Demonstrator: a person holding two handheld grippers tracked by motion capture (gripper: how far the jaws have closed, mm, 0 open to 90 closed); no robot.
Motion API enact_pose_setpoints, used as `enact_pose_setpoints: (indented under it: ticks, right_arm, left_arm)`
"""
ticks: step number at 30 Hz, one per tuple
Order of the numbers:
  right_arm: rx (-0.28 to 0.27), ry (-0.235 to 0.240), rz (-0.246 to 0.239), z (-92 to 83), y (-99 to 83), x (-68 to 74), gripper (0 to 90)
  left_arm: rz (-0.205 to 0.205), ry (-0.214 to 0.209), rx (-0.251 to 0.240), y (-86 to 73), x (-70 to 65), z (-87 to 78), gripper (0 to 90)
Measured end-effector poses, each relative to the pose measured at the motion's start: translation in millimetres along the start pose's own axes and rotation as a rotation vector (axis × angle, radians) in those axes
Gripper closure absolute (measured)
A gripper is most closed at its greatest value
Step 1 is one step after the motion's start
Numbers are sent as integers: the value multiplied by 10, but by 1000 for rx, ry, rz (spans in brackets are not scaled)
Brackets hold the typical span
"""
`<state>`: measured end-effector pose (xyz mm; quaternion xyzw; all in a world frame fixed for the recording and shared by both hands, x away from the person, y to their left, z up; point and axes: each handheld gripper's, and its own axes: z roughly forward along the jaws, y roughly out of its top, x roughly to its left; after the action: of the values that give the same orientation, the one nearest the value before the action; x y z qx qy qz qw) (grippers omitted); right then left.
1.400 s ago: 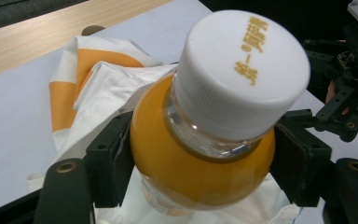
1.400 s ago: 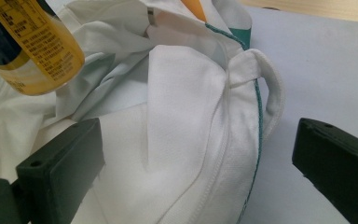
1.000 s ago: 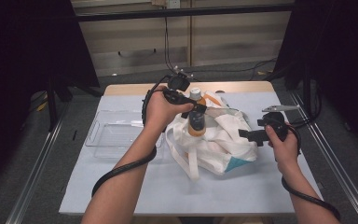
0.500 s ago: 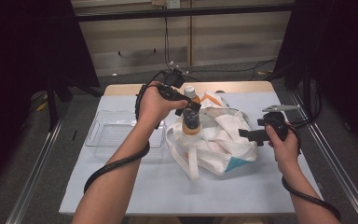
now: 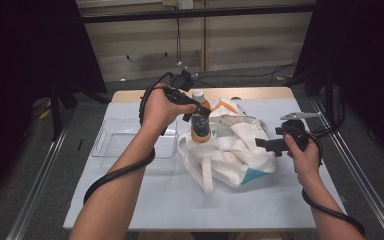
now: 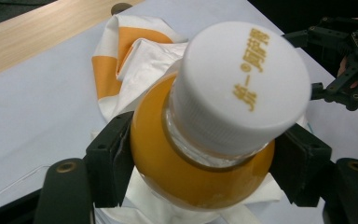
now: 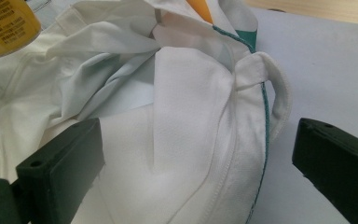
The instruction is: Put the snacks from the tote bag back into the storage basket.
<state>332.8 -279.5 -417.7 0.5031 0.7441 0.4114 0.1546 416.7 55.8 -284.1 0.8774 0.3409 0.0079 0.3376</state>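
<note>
The high view looks down on the white cloth tote bag (image 5: 235,145); both gripper views sit close, sharing its folds (image 7: 177,116)

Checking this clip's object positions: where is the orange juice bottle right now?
In the high view, the orange juice bottle is upright at table centre, clamped by the left gripper above the white cloth bag, right of the clear tray.

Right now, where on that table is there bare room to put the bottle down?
The near strip of the table, between the two forearms, is bare, and so is the clear tray left of the cloth bag. The middle is crowded by the bag and the bottle.
</note>
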Motion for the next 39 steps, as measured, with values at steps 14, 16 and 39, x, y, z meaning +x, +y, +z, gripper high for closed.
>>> enact_pose_setpoints:
  ticks: [14, 16, 39]
  right_arm:
    - [-2, -5, -8, -7, 10, 10, 16]
    - [-2, -6, -9, -6, 11, 8, 16]
    - [-5, -3, -10, -6, 21, 18, 16]
  left_arm:
    - [-25, 11, 7, -73, 125, -125, 303]
    - [-27, 15, 8, -82, 143, -145, 303]
    - [-50, 37, 25, -156, 388, -281, 303]
